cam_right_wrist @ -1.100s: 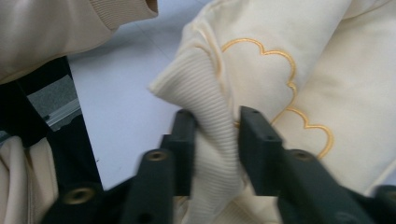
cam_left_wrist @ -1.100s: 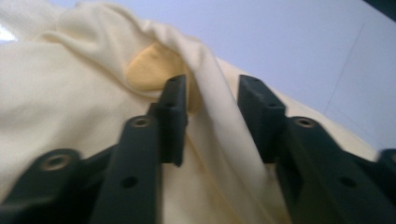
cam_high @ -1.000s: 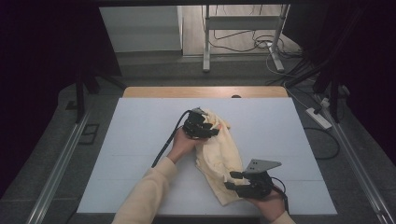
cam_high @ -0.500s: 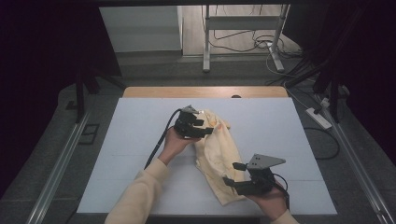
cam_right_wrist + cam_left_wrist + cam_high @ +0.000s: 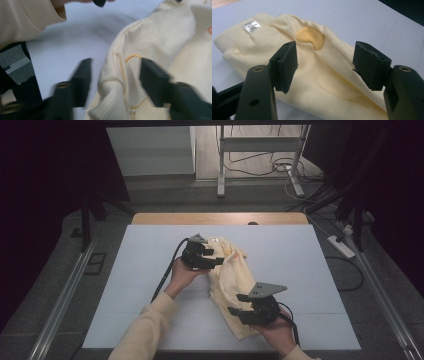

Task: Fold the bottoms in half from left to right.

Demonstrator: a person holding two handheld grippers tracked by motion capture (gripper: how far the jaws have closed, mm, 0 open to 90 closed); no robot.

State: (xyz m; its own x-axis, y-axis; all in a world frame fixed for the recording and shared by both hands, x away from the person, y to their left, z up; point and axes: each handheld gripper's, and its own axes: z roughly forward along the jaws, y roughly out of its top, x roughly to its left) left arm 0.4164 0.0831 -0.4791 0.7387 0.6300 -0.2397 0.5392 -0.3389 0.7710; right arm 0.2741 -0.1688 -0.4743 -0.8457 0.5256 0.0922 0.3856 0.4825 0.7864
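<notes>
- Nearest to us, the right gripper (image 5: pixel 239 311) sat at the near end of the one garment on the table, a pale yellow sweatshirt (image 5: pixel 231 280).
- In the right gripper view its jaws stood apart on either side of a ribbed cuff (image 5: pixel 110 100); they had just been closing, with the cuff and a fold of cloth between them, and we saw no pad pressing on the fabric yet.
- That view was blurred, so we could not tell whether the left pad touched the cloth.
- The sweatshirt lay crumpled in a long heap near the middle of the white table (image 5: pixel 300 270), running from the near edge toward the far side.
- Its cloth was soft and creased, with thin orange stitching near the cuff and one orange patch (image 5: pixel 310 37) higher up.
- Farther along, the left gripper (image 5: pixel 218 257) hovered at the far end of the heap, held in the person's left hand (image 5: pixel 181 276).
- In the left gripper view its jaws were wide apart over the cloth, gripping nothing; they had opened a little further over the past second.
- Beyond them we saw the ribbed hem (image 5: pixel 235 37) bearing one white label (image 5: pixel 251 26).
- We counted two grippers, one sweatshirt, one label, one orange patch.
- A pale sleeve (image 5: pixel 142 330) covered the left forearm.
</notes>
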